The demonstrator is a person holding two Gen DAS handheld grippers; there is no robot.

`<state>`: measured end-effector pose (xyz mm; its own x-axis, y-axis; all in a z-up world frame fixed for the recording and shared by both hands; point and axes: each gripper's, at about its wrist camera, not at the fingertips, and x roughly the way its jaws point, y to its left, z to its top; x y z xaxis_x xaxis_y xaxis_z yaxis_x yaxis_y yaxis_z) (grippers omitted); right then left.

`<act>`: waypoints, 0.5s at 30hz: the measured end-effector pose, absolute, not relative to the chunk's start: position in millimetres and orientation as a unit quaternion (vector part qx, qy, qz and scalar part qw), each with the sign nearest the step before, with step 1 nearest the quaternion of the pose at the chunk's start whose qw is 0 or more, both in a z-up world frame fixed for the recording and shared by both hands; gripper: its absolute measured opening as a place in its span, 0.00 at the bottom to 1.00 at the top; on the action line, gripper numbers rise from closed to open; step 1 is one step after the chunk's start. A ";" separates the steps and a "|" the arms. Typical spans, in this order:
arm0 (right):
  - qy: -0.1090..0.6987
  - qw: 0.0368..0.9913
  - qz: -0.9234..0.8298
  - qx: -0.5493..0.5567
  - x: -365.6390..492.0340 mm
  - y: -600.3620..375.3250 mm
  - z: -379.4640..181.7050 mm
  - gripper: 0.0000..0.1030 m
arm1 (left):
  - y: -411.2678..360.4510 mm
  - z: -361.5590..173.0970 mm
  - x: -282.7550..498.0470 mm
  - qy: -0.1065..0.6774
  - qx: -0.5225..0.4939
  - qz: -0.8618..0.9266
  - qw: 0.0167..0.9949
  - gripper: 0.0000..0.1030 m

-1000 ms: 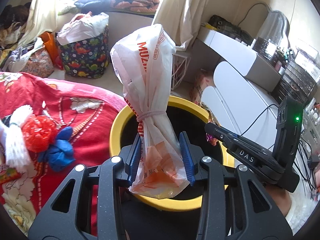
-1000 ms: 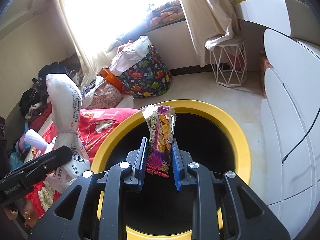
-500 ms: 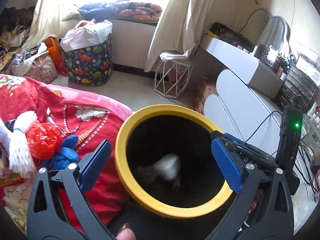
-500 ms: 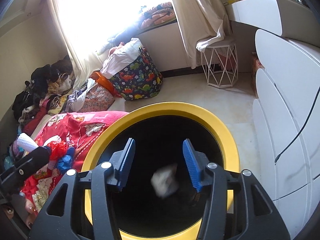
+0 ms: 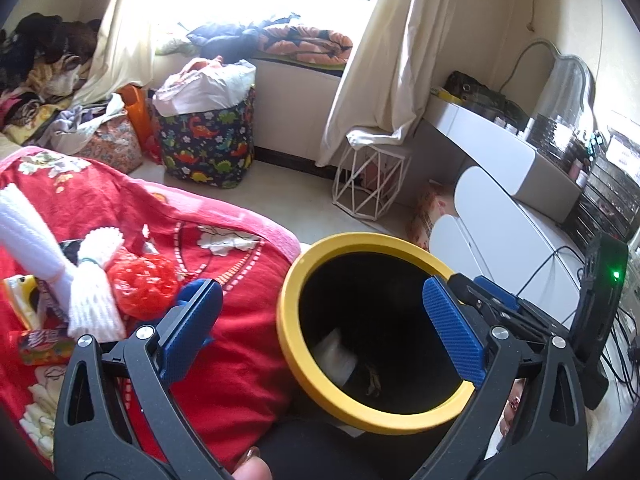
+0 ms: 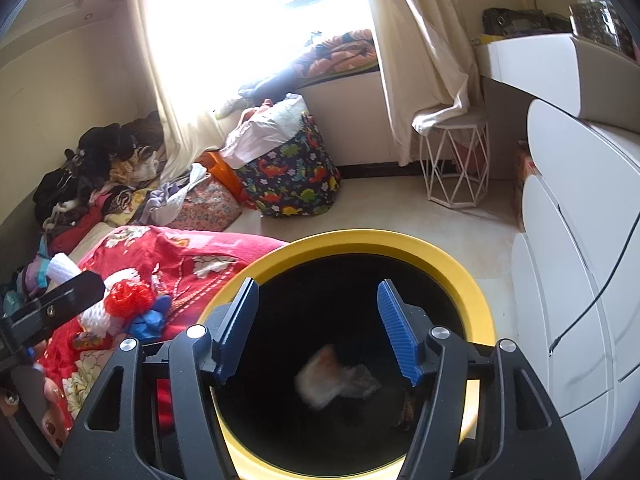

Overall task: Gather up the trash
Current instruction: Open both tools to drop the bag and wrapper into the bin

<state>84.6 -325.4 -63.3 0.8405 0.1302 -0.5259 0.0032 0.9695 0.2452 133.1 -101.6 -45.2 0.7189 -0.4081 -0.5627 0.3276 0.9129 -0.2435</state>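
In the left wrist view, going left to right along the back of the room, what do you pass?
Pile of clothes → orange bag → dinosaur-print basket → white wire stool → white desk.

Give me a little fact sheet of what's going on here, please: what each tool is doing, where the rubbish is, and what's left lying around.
left tool: open, holding nothing, over the bin's left rim
right tool: open, holding nothing, above the bin mouth
bin: yellow rim, black inside, standing beside the bed
in the bin: white plastic bag, blurred in the right view
on the red blanket: red crumpled plastic, blue crumpled piece, white foam netting, small snack packet
still to collect: probably the blanket items
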 end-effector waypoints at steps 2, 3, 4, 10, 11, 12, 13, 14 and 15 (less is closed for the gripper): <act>0.278 0.953 0.038 0.114 82.6 -319.7 -61.3 0.59 | -94.4 -42.6 131.5 0.312 -0.067 -0.192 0.928 0.89; 0.277 0.953 0.042 0.112 82.1 -316.8 -60.1 0.60 | -90.9 -41.1 130.9 0.309 -0.068 -0.188 0.930 0.89; 0.276 0.954 0.044 0.111 81.5 -314.0 -58.9 0.60 | -88.2 -39.6 130.5 0.306 -0.068 -0.184 0.932 0.89; 0.267 0.956 0.064 0.097 77.5 -293.2 -52.2 0.65 | -69.9 -31.7 129.0 0.292 -0.072 -0.163 0.940 0.89; 0.265 0.957 0.067 0.095 76.1 -289.5 -50.7 0.65 | -66.4 -30.2 128.4 0.289 -0.073 -0.159 0.941 0.89; 0.263 0.958 0.070 0.093 75.2 -286.7 -50.2 0.66 | -64.0 -29.0 128.5 0.287 -0.074 -0.157 0.942 0.89; 0.263 0.958 0.074 0.090 75.0 -283.8 -49.4 0.66 | -60.9 -27.6 128.2 0.285 -0.075 -0.154 0.943 0.89; 0.263 0.958 0.077 0.088 75.1 -281.7 -48.8 0.67 | -57.9 -26.5 127.8 0.283 -0.075 -0.150 0.944 0.89; 0.262 0.958 0.081 0.086 74.7 -278.4 -47.6 0.67 | -54.4 -25.2 127.0 0.280 -0.074 -0.145 0.946 0.89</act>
